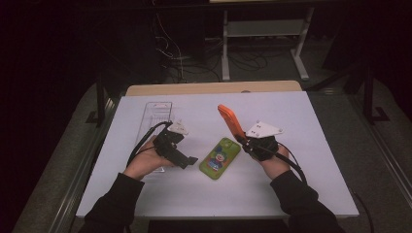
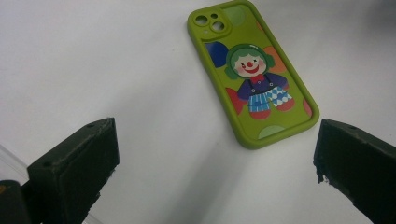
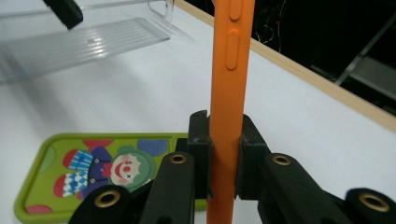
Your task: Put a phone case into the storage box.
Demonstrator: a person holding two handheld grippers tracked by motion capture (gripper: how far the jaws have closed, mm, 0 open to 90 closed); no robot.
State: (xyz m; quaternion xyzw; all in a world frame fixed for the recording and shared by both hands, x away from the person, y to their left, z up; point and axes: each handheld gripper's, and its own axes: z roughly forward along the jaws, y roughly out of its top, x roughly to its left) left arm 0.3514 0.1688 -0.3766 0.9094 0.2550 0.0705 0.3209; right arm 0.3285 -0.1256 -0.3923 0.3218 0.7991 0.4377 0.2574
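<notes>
One orange phone case (image 3: 230,70) is already lifted edge-up in the right tongs (image 3: 225,154), while the green clown case (image 2: 252,74) lies on the desk (image 1: 311,160) before the wide-open, empty left tongs (image 2: 215,158).

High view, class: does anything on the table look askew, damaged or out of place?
Nothing looks damaged. The orange phone case stands tilted above the table only because the right tongs clamp it; the green clown case lies flat.
</notes>
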